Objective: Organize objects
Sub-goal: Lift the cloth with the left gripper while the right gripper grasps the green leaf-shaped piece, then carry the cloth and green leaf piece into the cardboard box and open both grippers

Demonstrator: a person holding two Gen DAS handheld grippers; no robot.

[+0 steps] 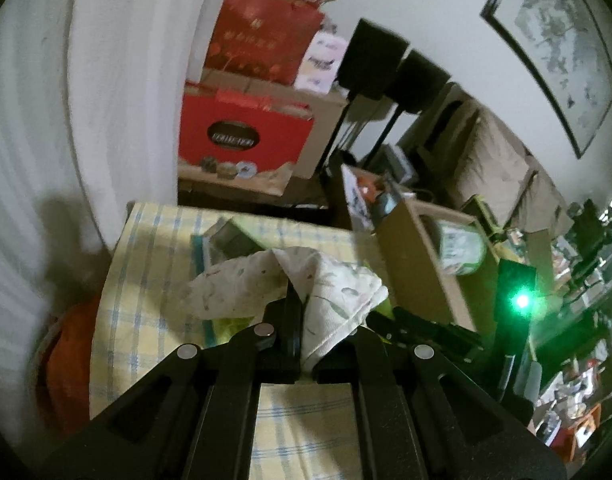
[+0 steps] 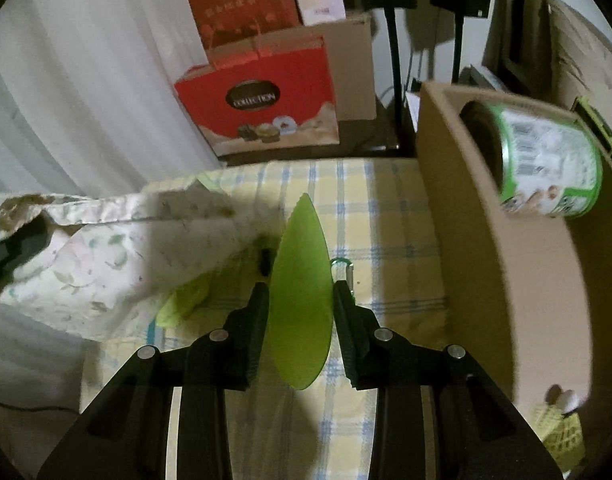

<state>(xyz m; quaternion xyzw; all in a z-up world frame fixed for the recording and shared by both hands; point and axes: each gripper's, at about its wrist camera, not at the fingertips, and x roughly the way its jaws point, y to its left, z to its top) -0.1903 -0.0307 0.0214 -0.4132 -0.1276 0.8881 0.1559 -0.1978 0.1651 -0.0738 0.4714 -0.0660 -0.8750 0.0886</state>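
Step in hand, as I read it: clearing loose things off the checked worktop (image 2: 386, 208), prob. into the cardboard box (image 2: 506, 264) that stands at its right edge.

L tool (image 1: 296, 304): jaws fully shut, pinching a fold of the floral cloth (image 1: 338, 292). Cloth hangs bunched around the fingers, looks lifted off the worktop, left of the box w/ a gap between.

R tool (image 2: 300, 300): jaws part closed, gripping a flat green disc (image 2: 300, 280) edge-on; both pads look pressed to its faces. Disc stands upright between the fingers, above the worktop, left of the box and nearer to it than the cloth is. In the R view the cloth (image 2: 118, 248) sits further left, w/ the L tool's finger poking from under it.

Also left of the box: a small carabiner (image 2: 344, 268) on the worktop just behind the disc, and another green piece (image 2: 182, 300) half under the cloth; can't tell what it is. A green-label tin (image 2: 546, 160) lies on its side inside the box.

Next move, my guess: swing the disc right, clear the box wall, tilt it flat and let go beside the tin. Cloth needs its own spot; keep it up so it doesn't drag the carabiner or the green piece.
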